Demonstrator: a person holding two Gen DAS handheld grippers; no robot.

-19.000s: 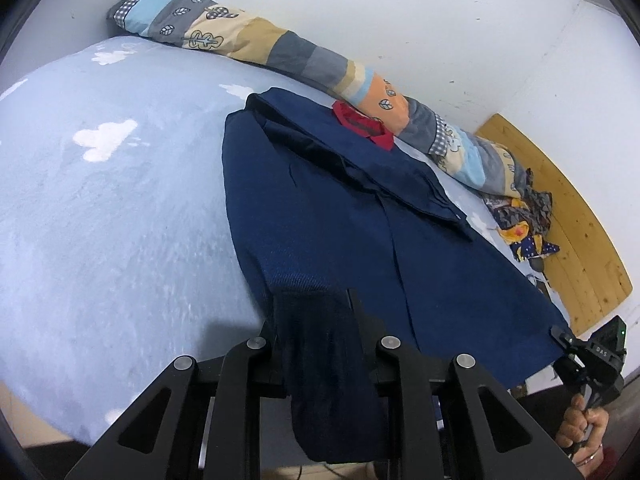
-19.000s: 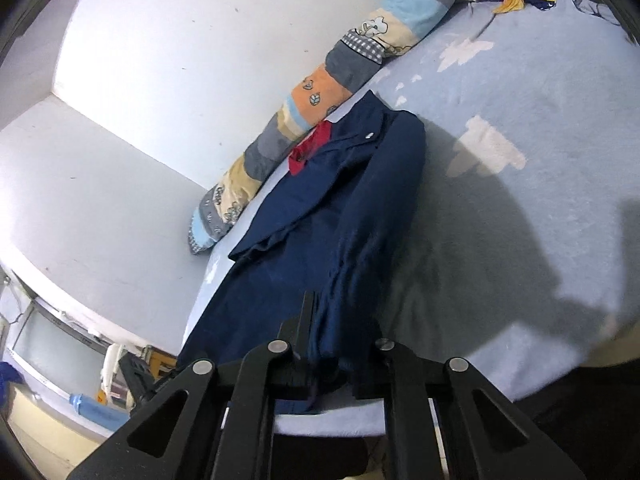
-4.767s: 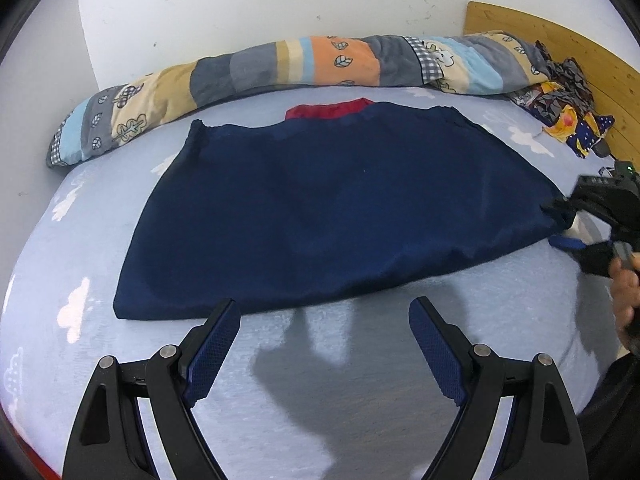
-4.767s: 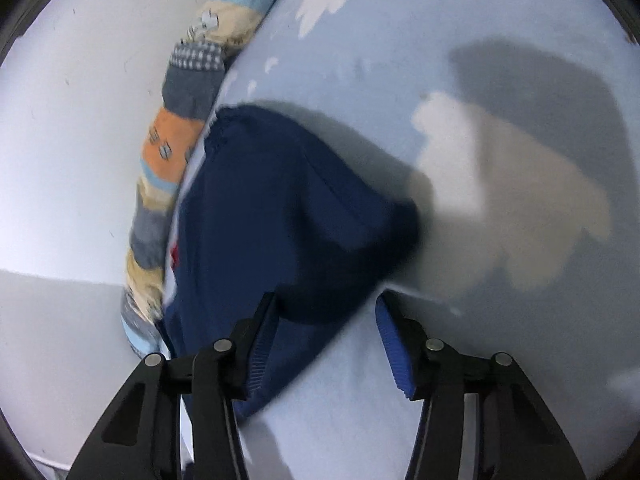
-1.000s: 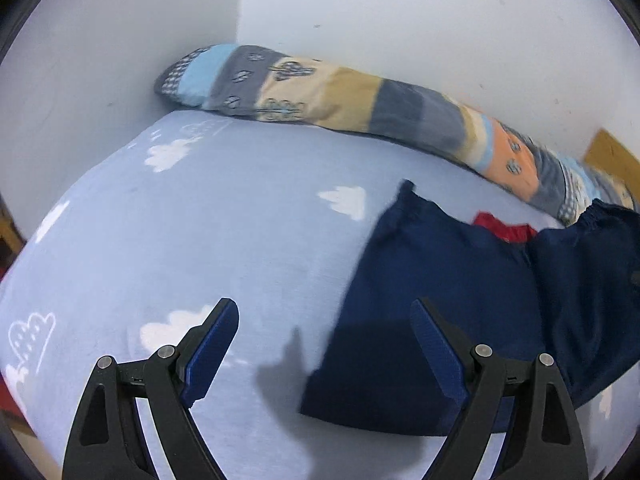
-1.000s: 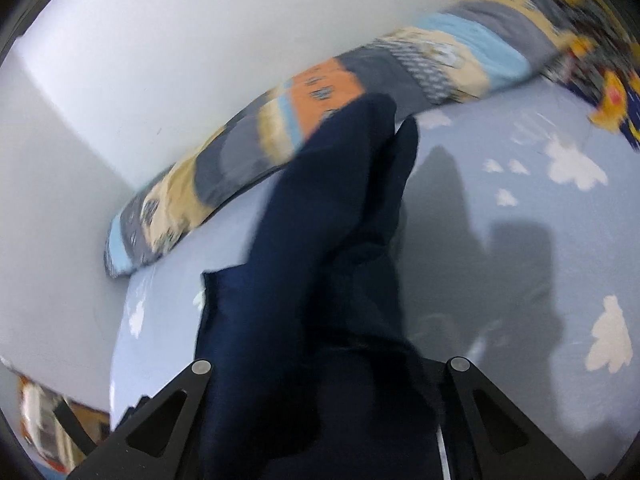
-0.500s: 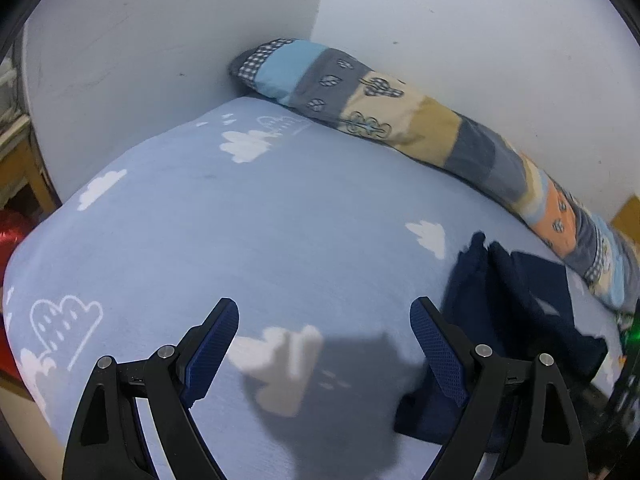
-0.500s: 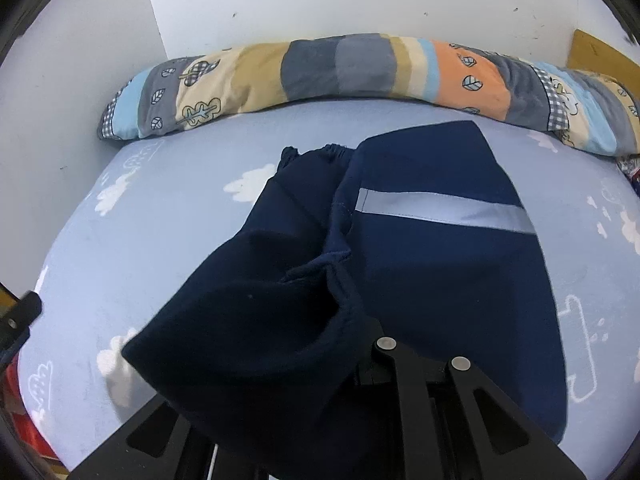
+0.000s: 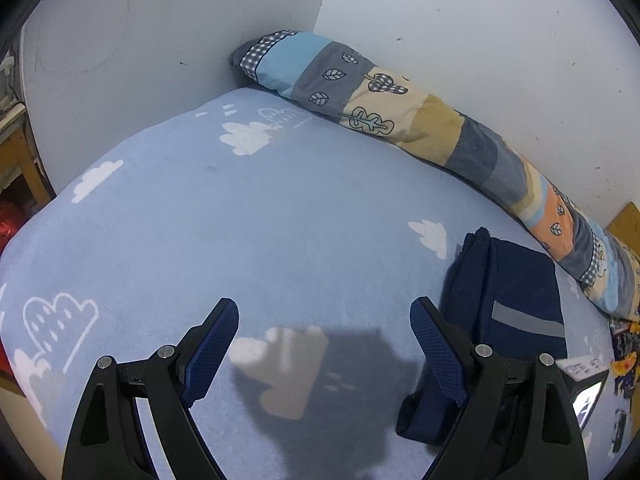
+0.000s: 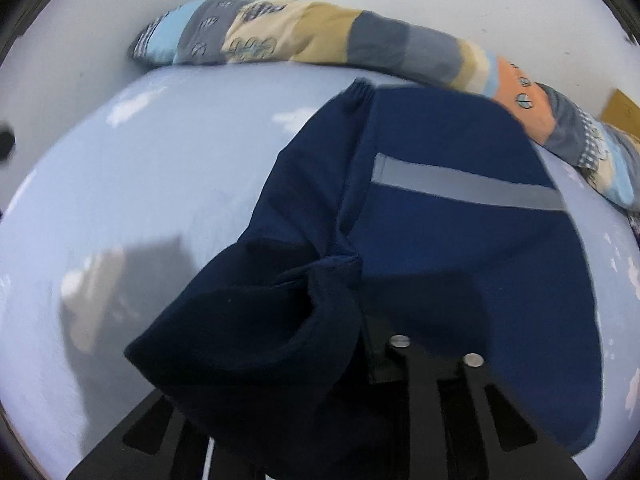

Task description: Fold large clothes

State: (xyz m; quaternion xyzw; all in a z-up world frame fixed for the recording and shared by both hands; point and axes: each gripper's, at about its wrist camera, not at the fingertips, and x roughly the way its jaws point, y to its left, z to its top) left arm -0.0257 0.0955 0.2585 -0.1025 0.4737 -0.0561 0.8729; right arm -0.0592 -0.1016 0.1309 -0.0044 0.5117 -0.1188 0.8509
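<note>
A navy jacket [image 9: 516, 280] lies folded on the light blue bed sheet [image 9: 280, 220] at the right of the left wrist view, with a grey stripe across its top layer. My left gripper [image 9: 326, 342] hangs open over bare sheet to the jacket's left, its right pad close to the jacket's near corner. In the right wrist view the navy jacket [image 10: 460, 240] fills the middle. A thick fold of it drapes over my right gripper [image 10: 348, 268] and hides the fingertips. The cloth bunches where they meet, so this gripper is shut on the jacket.
A long patchwork bolster [image 9: 400, 120] runs along the white back wall [image 9: 480, 20]. A side wall [image 9: 140, 40] closes the bed's far left corner. Colourful clothes [image 9: 624, 344] lie at the right edge. A wooden frame [image 9: 20, 160] shows past the bed's left edge.
My right gripper has carried the jacket's side over the rest, so the grey-striped layer now lies on top. The left gripper has swung left toward the bed's corner and stays open.
</note>
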